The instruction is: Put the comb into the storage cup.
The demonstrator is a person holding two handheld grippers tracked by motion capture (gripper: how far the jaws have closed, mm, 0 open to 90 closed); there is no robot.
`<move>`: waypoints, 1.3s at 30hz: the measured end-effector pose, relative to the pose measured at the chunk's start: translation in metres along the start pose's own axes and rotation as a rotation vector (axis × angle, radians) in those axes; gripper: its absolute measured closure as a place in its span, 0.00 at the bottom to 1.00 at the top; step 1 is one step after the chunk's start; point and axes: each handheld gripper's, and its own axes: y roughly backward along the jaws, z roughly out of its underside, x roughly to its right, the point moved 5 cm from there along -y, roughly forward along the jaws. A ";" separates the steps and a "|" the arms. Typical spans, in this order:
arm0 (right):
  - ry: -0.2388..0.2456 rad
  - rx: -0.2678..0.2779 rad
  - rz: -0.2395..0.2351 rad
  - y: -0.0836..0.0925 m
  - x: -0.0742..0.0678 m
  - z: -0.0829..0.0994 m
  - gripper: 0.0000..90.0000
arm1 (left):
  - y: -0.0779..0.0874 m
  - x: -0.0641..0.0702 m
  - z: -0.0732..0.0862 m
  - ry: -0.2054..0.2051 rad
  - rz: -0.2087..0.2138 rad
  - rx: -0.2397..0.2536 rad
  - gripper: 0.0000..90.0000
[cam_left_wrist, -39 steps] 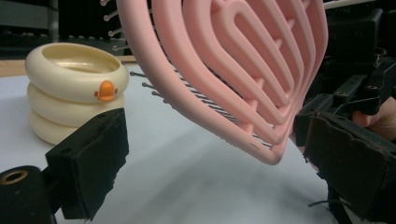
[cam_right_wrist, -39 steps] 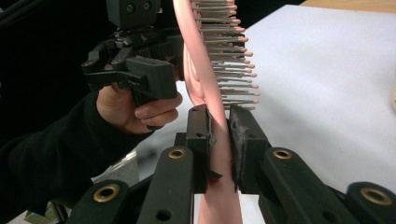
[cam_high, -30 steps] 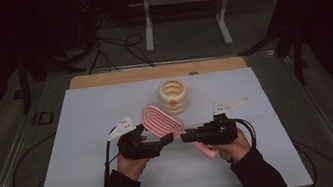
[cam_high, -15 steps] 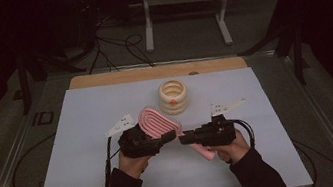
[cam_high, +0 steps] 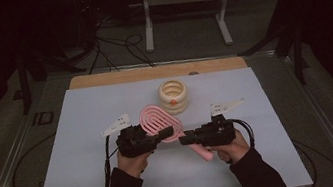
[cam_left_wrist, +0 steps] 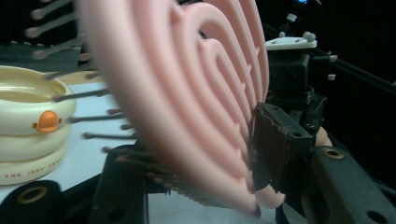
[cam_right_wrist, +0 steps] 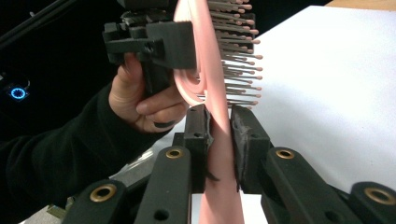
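The right gripper is clamped on the neck of a pink hairbrush, its two pads pressed flat against either side of the handle where it widens into the head; the rest of the handle runs back under the right hand. That grip reads as the anchor: it keeps the brush raised off the white tabletop and steady while the other tool comes in. The left gripper has just been closing, and the brush head now sits between its jaws, one pad against the ribbed back and the other on the bristle side, so it looks clenched on the head, though blur in the left gripper view hides how hard the bristle-side pad presses. From above, the two tools face each other nose to nose near the middle of the tabletop, a little toward its near edge, with the brush bridging them and its head angled toward the far edge. Holding it at two points would let the person turn it or pass it from one tool to the other. Just beyond the head, toward the far edge, a stack of cream rings stands untouched.
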 end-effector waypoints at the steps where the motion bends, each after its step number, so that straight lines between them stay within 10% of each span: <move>1: -0.001 -0.003 -0.002 0.001 0.001 0.001 0.85 | 0.000 0.000 0.000 -0.005 -0.001 0.000 0.59; 14: 0.036 -0.048 0.040 0.000 0.003 0.001 0.80 | -0.002 0.006 -0.002 -0.019 0.002 0.010 0.70; 22: 0.086 -0.081 0.107 -0.001 0.001 0.000 0.77 | 0.000 0.005 -0.011 -0.045 -0.069 0.007 0.72; 39: 0.183 -0.051 0.510 0.018 0.017 -0.006 0.16 | 0.009 -0.001 -0.019 -0.039 -0.126 0.047 0.73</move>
